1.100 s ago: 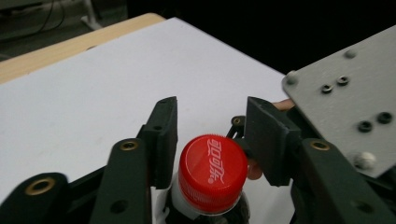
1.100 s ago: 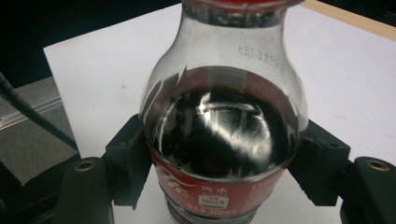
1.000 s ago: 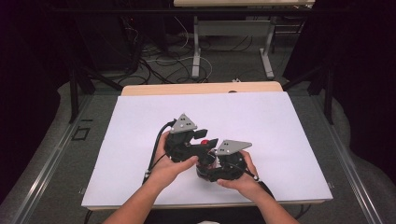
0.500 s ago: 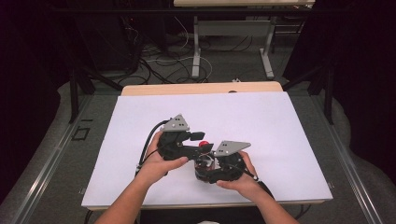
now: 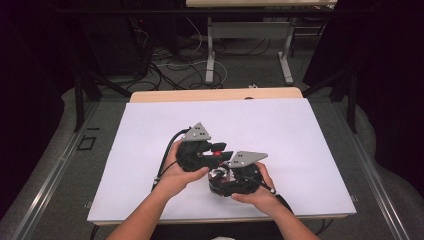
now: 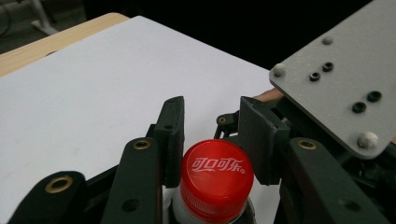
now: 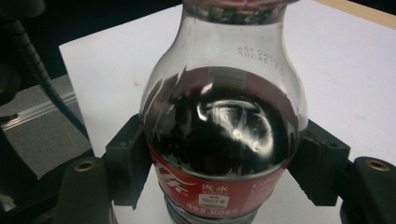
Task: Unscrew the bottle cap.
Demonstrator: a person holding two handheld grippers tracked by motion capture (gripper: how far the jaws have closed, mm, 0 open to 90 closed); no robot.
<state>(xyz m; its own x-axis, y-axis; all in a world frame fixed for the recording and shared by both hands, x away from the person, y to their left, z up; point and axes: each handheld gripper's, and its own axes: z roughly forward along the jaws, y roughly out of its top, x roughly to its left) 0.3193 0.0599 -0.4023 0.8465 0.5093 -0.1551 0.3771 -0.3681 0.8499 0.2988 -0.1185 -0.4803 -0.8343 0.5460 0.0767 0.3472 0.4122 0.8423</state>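
1. The cola bottle (image 7: 224, 140) stands near the desk's (image 5: 300, 130) 6 o'clock edge.
2. The right hand-held gripper (image 7: 224, 172) clamps its labelled body.
3. The left hand-held gripper (image 6: 212, 140), just at 10 o'clock of the right, has just closed its jaws on the red cap (image 6: 215, 184).

I worked in what looked like a lab: a bare white table (image 5: 300, 130) with a wooden edge, loose cables (image 5: 165, 70) on the grey floor, metal desk legs (image 5: 210, 50) behind, dark surroundings.
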